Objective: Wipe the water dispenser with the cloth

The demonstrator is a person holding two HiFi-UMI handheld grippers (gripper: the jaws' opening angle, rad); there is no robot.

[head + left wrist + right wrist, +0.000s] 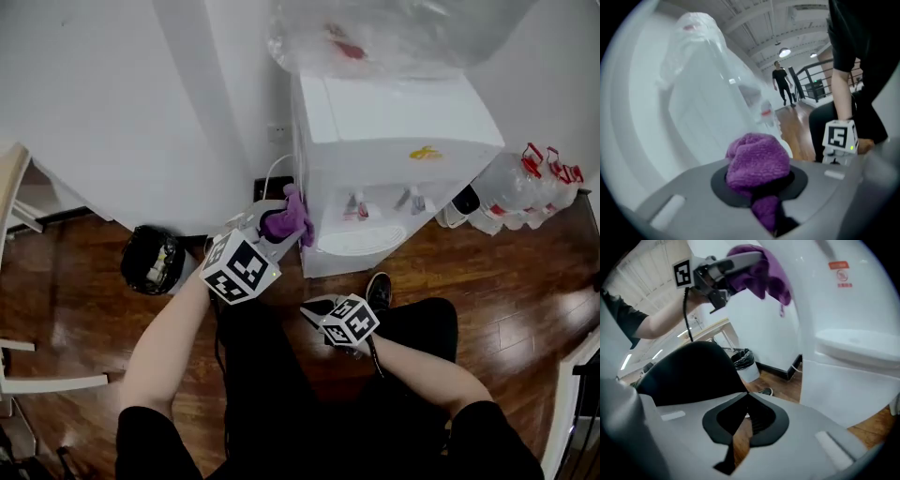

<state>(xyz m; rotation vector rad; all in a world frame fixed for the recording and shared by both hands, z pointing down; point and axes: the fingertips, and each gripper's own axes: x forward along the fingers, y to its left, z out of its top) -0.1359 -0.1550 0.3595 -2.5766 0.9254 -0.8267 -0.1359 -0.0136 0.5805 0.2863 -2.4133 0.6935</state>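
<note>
Our forearms are filling the bottom of the head view, and our right gripper is hovering low in front of the water dispenser, its jaws pressed together on nothing (only floorboards are showing past them). Up at the dispenser's left front corner, our left gripper is pinching the purple cloth, a bunched wad bulging over the jaws with a tail hanging below. We are holding the cloth just beside the dispenser's left side; whether it is already touching, we cannot tell.

We are judging the grip to be the weak point: the jaws seem to be biting only a fold, so dragging the wad hard across the casing could tug it loose. The hard jaw tips could also scrape the dispenser if the wad rolls aside, and a sweep toward its front could snag the tail on the taps or nudge the wrapped bottle sitting on top.
</note>
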